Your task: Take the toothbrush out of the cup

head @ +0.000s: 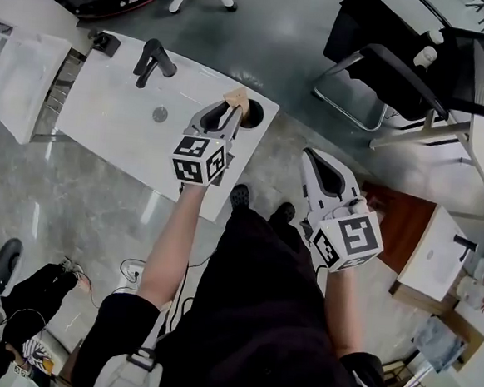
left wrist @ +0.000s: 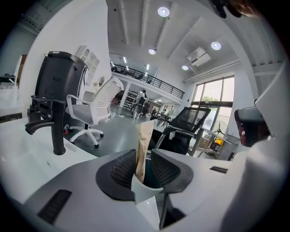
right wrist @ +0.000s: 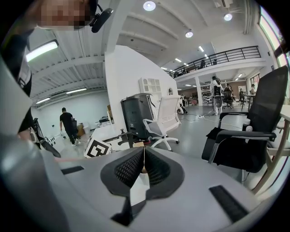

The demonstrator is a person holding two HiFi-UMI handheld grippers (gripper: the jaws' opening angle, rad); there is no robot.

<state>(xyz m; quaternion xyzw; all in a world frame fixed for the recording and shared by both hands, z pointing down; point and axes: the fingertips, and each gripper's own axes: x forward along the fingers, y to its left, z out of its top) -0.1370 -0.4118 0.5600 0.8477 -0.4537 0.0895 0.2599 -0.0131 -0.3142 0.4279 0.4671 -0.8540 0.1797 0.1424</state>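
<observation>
The cup (head: pixel 253 116) stands at the right-hand corner of the white bench (head: pixel 122 121). In the head view this is at about 1 o'clock from the marker cube on the left gripper (head: pixel 228 112). The toothbrush (head: pixel 237 96), in a tan paper sleeve, is upright in the cup with its top well above the rim. The left gripper view shows the left gripper (left wrist: pixel 144 156) released, its jaws spread to either side of the toothbrush (left wrist: pixel 145 138). The sleeve stands nearer the left pad, with a clear gap to the right one. The cup (left wrist: pixel 144 192), white outside and dark inside, sits low between the jaws. The black faucet (head: pixel 152 60) is at about 10 o'clock from the cup, and the round drain (head: pixel 160 114) is at 9 o'clock. The right gripper (head: pixel 311 159) hangs over the floor, clear of the bench, at about 4 o'clock from the cup. In its own view the right gripper (right wrist: pixel 143 156) is clenched, jaws pressed together with nothing between them. A black office chair (head: pixel 385 74) stands at 2 o'clock, well apart.
</observation>
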